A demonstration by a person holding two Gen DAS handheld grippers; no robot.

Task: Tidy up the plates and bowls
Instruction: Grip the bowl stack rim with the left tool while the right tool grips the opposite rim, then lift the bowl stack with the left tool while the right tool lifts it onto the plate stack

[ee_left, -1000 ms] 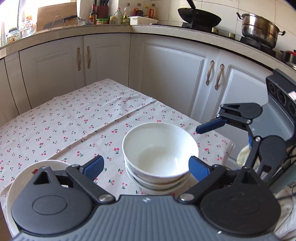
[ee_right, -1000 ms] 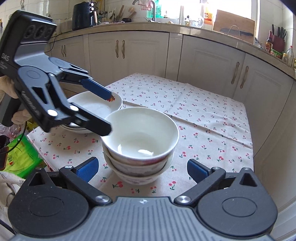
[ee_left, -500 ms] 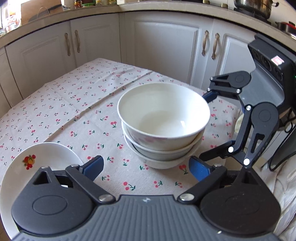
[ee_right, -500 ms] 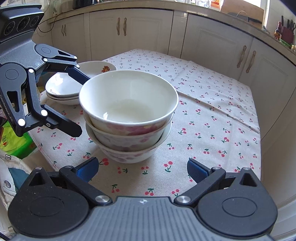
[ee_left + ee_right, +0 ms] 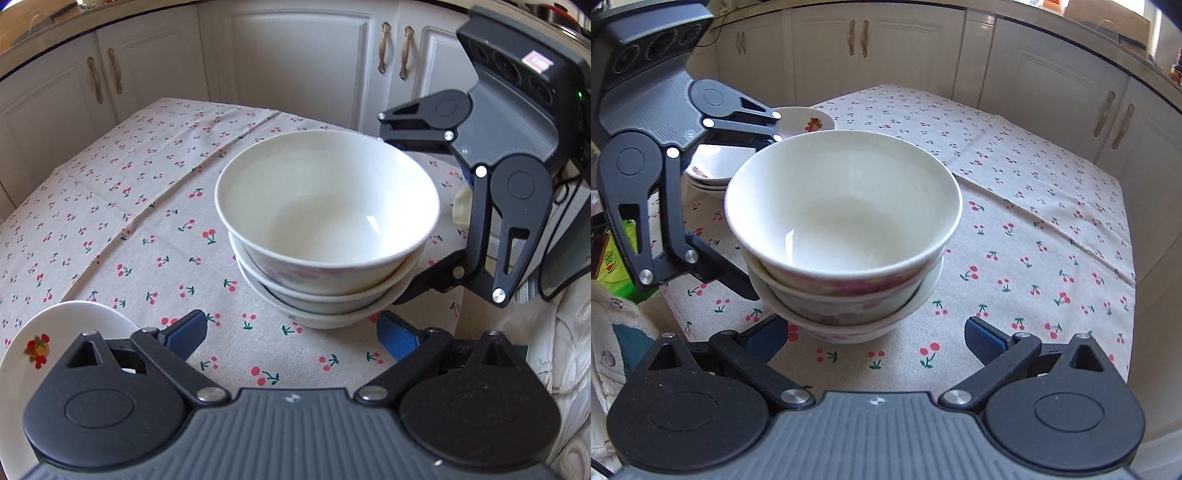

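A table under a cherry-print cloth [image 5: 122, 206] stands in a kitchen corner, with cream cabinets [image 5: 295, 62] close behind it on two sides. The cloth carries a fold line running across the middle.

Three bowls [image 5: 327, 221] sit nested in one stack on the cloth, near the table corner closest to both cameras. The top bowl is white inside, with pink print on its outer wall. A stack of plates [image 5: 718, 168] with a fruit motif lies beside the bowls, near the table edge, apart from them.

The left gripper [image 5: 291, 334] is spread wide, its blue pads just short of the bowl stack's base and not touching it. The right gripper [image 5: 875, 338] is likewise spread wide, its pads flanking the base of the stack from the other side; contact cannot be confirmed. Each gripper shows in the other's view, level with the bowls and close to their rims.

The far half of the cloth is bare. The gap between table and cabinets is narrow. A green packet [image 5: 618, 258] and pale fabric [image 5: 613, 332] lie off the near table edge.
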